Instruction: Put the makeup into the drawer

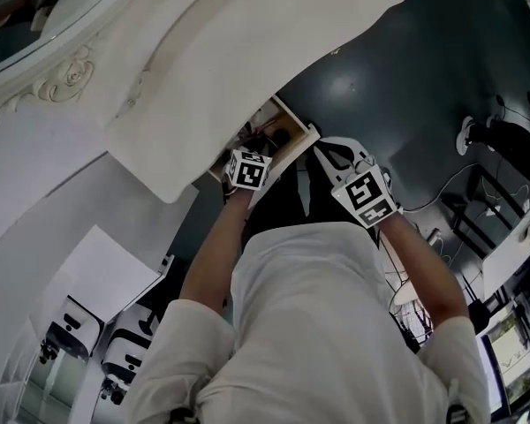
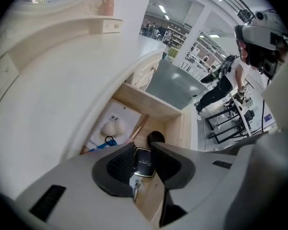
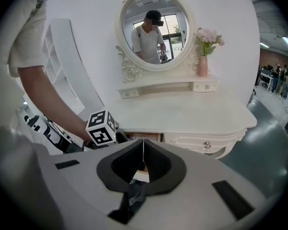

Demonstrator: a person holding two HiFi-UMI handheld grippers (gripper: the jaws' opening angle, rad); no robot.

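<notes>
- Drawer (image 2: pixel 175 111): one, open, under the dressing-table top.
- Contents: one black makeup compact (image 2: pixel 144 163), one round black item (image 2: pixel 155 137), one white packet (image 2: pixel 113 126).
- Left gripper (image 2: pixel 141 145): jaws spread above the compact, not pinching it.
- Right gripper (image 3: pixel 143 145): jaws pressed together, empty.

drawer (image 2: pixel 156 105) under the tabletop (image 2: pixel 53 104), compact (image 2: pixel 145 161) inside it, packet (image 2: pixel 113 125) to the compact's left

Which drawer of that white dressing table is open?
The wood-lined drawer under the tabletop, pulled out with makeup inside; the knobbed drawer beside it and the small shelf drawers are shut.
</notes>
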